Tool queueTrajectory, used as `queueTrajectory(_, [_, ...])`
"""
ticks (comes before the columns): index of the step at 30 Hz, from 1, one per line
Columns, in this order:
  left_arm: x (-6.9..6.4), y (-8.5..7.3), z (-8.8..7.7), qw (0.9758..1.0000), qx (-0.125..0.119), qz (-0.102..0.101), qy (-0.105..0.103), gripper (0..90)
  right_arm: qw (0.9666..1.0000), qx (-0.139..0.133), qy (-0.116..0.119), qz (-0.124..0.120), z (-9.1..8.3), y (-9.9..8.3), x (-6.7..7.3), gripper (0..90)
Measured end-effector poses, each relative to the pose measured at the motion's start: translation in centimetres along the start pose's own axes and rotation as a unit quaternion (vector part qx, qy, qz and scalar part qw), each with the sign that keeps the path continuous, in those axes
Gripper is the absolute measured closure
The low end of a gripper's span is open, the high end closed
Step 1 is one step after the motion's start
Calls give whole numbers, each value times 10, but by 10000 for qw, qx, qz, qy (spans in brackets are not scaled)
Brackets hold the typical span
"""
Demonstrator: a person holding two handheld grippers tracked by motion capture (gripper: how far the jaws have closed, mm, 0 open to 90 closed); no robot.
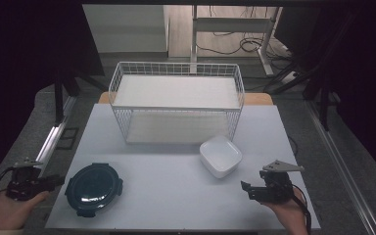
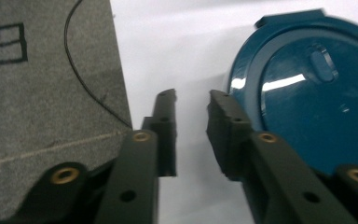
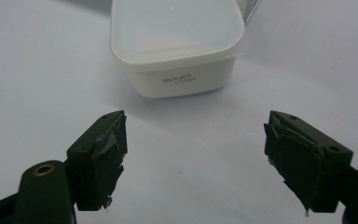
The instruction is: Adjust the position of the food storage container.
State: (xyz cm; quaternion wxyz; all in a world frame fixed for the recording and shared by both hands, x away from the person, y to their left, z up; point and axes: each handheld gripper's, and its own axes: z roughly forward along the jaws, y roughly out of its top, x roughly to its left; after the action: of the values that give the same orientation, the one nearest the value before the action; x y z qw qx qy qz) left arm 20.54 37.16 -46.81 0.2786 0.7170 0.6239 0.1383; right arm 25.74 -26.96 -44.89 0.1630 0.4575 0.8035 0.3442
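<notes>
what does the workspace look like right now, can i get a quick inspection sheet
surface: pale table, flat, no spills seen
job's things: round dark teal lid flat at the near left; white square container upright, open and empty at the right
clutter: white wire basket at the far side of the table, nothing seen in it
grippers: left gripper beside the lid at the table's left edge, jaws narrowly apart, nothing between them; right gripper wide open, aimed at the container, not touching it
cables: one trails from each gripper; loose cables on the floor beyond the table
surroundings: grey floor, metal rails either side, desk frame behind
</notes>
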Motion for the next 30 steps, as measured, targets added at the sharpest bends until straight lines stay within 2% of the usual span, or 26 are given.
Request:
queueTrajectory(6, [11,-6,11,9994,334,-105,-24,878,10000,20,-56,11,-1,0,-1,214])
queueTrajectory(11, [12,-14,20,9982,538,-140,-212,900,10000,32,-76,31,-1,-1,-1,215])
queueTrajectory(16, [6,-16,21,9978,563,-129,-338,900,10000,53,-81,25,0,-1,0,215])
queueTrajectory(17, [2,-16,22,9974,599,-100,-387,900,9999,52,-86,19,-1,-1,-1,215])
queueTrajectory(19, [0,-17,23,9977,606,-117,-287,900,9999,28,-101,49,-3,-1,-2,215])
queueTrajectory(30, [2,-19,23,9969,595,-266,-443,900,9998,31,-151,86,-4,-1,-4,216])
